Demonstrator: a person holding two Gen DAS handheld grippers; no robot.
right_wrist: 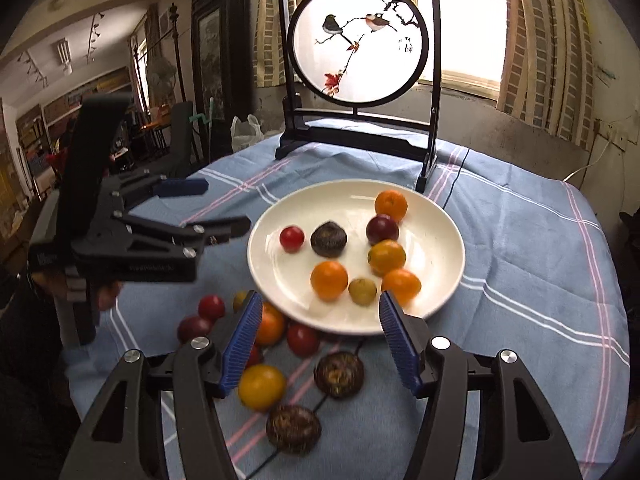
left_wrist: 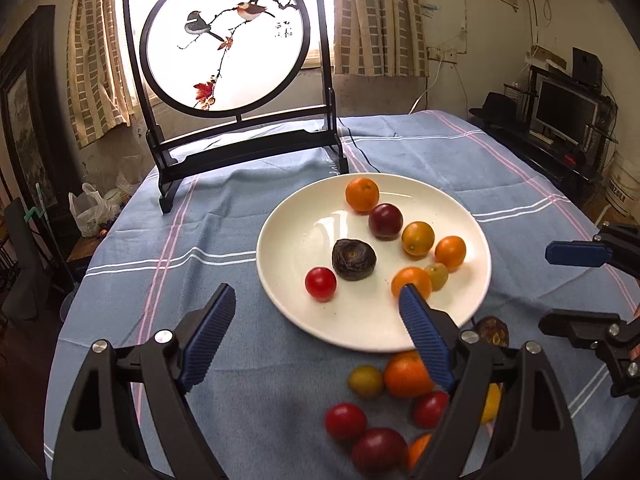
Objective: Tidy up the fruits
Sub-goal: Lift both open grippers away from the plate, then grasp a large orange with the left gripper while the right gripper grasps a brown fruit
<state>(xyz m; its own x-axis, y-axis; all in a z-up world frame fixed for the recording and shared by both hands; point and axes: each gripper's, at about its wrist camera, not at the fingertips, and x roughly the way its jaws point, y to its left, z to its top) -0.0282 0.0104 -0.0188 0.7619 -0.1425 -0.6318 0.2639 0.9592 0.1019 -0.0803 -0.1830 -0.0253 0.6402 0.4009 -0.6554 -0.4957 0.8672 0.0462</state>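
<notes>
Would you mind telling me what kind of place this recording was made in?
Probably a lived-in home: a cloth-covered table with a plate of fruit, curtains at the window, and a monitor on a cluttered stand.

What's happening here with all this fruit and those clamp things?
A person holds two hand grippers over a table and is sorting small fruits onto a white plate. Eight pieces already sit on it. Both the left gripper and the right gripper are open and empty. More fruit waits on the blue tablecloth.
</notes>
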